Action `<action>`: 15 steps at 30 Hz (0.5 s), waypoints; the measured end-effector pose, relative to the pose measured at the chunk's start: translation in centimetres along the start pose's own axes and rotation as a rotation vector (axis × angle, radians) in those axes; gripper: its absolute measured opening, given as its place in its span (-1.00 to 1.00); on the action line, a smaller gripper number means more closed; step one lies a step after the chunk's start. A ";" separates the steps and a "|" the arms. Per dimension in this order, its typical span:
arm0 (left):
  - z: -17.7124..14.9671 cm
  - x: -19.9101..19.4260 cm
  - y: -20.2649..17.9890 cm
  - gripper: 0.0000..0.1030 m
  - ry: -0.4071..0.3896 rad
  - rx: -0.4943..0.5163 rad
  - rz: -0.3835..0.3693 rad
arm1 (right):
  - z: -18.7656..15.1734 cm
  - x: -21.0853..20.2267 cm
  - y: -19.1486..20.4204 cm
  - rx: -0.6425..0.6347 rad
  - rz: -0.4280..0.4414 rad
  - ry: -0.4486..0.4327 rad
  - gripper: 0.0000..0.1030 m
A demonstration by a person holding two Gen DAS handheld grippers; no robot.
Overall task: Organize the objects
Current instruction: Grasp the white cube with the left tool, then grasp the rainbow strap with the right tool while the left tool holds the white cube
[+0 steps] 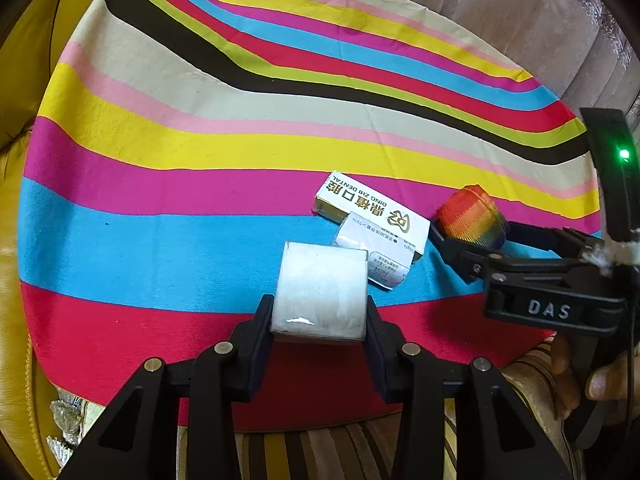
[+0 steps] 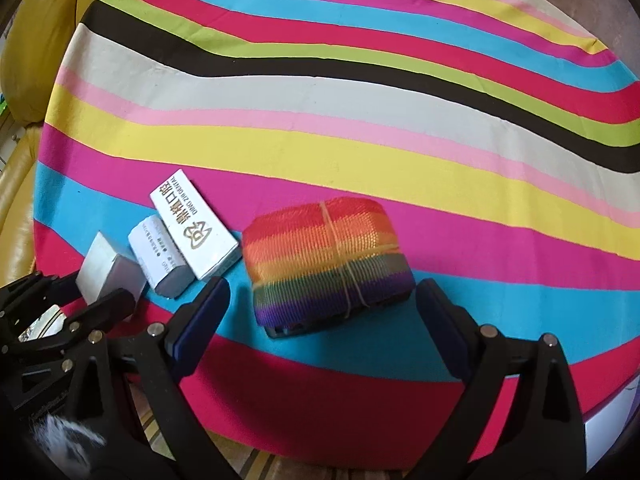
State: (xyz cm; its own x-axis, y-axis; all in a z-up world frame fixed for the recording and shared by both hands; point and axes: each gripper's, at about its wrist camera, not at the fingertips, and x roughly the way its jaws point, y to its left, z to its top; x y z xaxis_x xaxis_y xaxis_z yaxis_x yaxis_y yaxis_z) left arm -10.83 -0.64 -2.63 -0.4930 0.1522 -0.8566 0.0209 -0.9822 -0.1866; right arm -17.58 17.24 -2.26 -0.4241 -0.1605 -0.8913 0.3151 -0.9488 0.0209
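My left gripper (image 1: 319,322) is shut on a translucent white box (image 1: 320,290), low over the striped cloth; the box also shows in the right wrist view (image 2: 108,270). Just beyond it lie a small white carton (image 1: 376,254) and a long white dental box (image 1: 370,208), side by side; both also show in the right wrist view, the carton (image 2: 160,262) and the dental box (image 2: 196,226). My right gripper (image 2: 322,308) is open, its fingers on either side of a rainbow strap roll (image 2: 326,256) that rests on the cloth. The roll also shows in the left wrist view (image 1: 472,216).
A round table under a striped cloth (image 1: 200,120) fills both views. A yellow leather seat (image 2: 36,40) stands at the left. A beige curtain (image 1: 500,12) hangs behind. A striped cushion (image 1: 340,452) lies below the table's near edge.
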 end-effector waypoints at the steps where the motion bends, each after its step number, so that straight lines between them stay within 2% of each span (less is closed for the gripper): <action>1: 0.0 0.0 0.0 -0.18 -0.001 -0.001 -0.001 | 0.0 0.1 -0.1 0.001 -0.002 0.003 0.86; 6: -0.1 -0.2 0.1 -0.18 -0.004 -0.009 -0.010 | 0.2 1.1 -0.4 -0.001 0.004 0.037 0.86; 15: 0.0 -0.1 0.4 -0.18 -0.009 -0.023 -0.026 | -0.1 1.0 -0.4 -0.047 -0.020 0.031 0.87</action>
State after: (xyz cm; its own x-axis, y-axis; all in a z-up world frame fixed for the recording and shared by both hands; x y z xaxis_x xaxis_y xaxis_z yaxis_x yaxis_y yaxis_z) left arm -10.74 -0.99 -2.64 -0.5017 0.1770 -0.8468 0.0276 -0.9751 -0.2201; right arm -18.09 17.48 -3.22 -0.4047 -0.1325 -0.9048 0.3467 -0.9378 -0.0177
